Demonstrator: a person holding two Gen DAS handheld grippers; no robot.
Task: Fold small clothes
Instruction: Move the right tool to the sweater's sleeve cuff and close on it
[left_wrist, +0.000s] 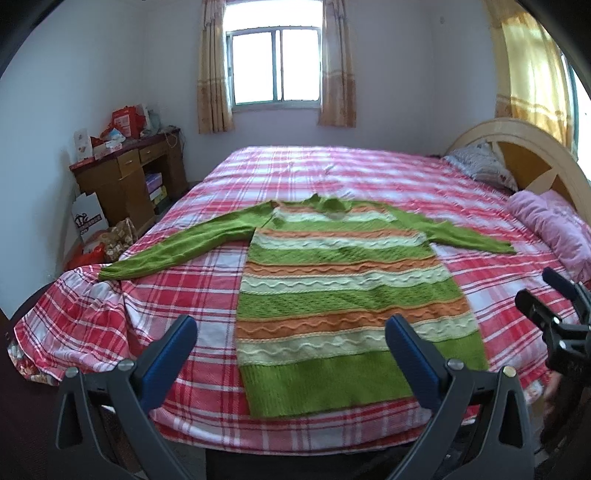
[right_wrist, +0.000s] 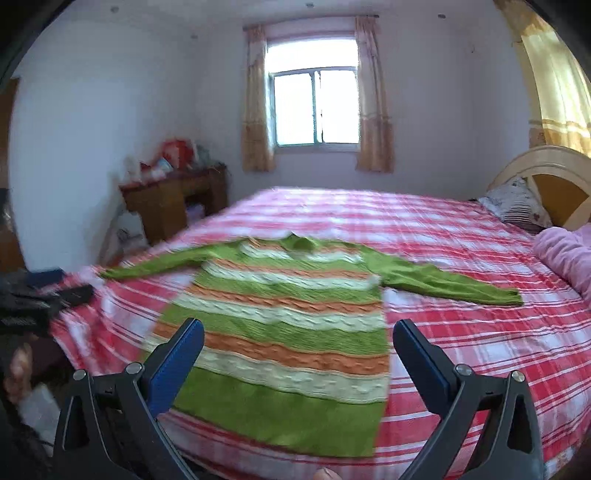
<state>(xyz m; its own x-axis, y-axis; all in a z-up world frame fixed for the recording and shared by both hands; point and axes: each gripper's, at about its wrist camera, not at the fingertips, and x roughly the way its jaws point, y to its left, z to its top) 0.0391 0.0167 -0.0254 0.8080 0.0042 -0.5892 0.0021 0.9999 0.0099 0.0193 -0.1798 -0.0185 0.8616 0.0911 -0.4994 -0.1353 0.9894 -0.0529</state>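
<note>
A green, orange and cream striped knit sweater (left_wrist: 343, 295) lies flat on the bed, hem toward me, both green sleeves spread out sideways. It also shows in the right wrist view (right_wrist: 291, 332). My left gripper (left_wrist: 291, 332) is open and empty, held above the bed's near edge over the sweater's lower left part. My right gripper (right_wrist: 297, 336) is open and empty above the sweater's hem. The right gripper also shows at the right edge of the left wrist view (left_wrist: 554, 314).
The bed (left_wrist: 369, 170) has a red, pink and white plaid cover. A pink blanket (left_wrist: 554, 229) and a pillow (left_wrist: 480, 166) lie by the wooden headboard on the right. A wooden desk (left_wrist: 129, 173) with clutter stands at the left wall.
</note>
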